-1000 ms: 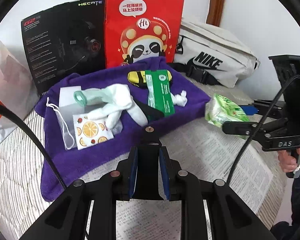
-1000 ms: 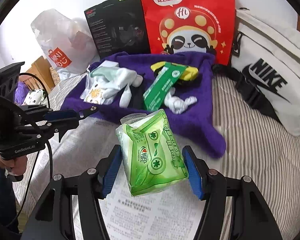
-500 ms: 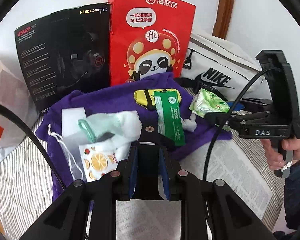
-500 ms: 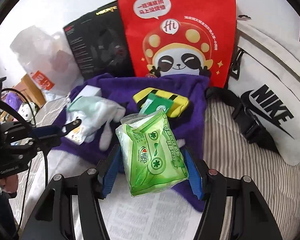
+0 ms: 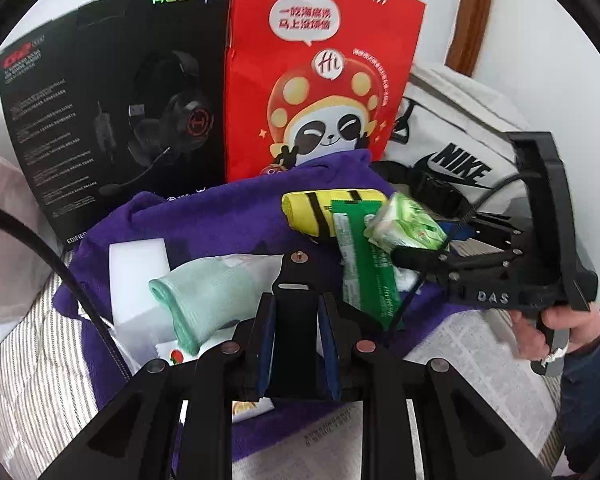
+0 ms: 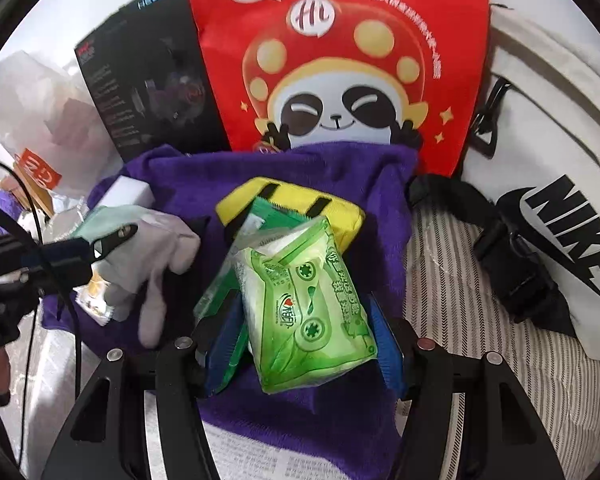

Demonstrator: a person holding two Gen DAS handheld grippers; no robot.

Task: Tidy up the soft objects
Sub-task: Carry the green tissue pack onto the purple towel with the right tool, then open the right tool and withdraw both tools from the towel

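My right gripper (image 6: 300, 344) is shut on a green tissue pack (image 6: 308, 312) and holds it over the purple towel (image 6: 332, 168), in front of a yellow pouch (image 6: 340, 216) and a flat green packet (image 5: 364, 276). The pack also shows in the left wrist view (image 5: 408, 224). My left gripper (image 5: 298, 336) is shut and empty, low over the towel (image 5: 204, 216), beside a mint and white glove (image 5: 204, 296). The glove also shows in the right wrist view (image 6: 156, 248). A white block (image 5: 138, 276) lies at the towel's left.
A red panda bag (image 5: 324, 72) and a black headset box (image 5: 112, 112) stand behind the towel. A white Nike bag (image 6: 548, 168) lies at the right. Newspaper (image 5: 332, 440) covers the striped bedding in front. A plastic bag (image 6: 40, 120) sits at the left.
My right gripper carried the tissue pack from over the newspaper forward to over the towel's middle. My left gripper moved forward and closer to the glove, staying shut.
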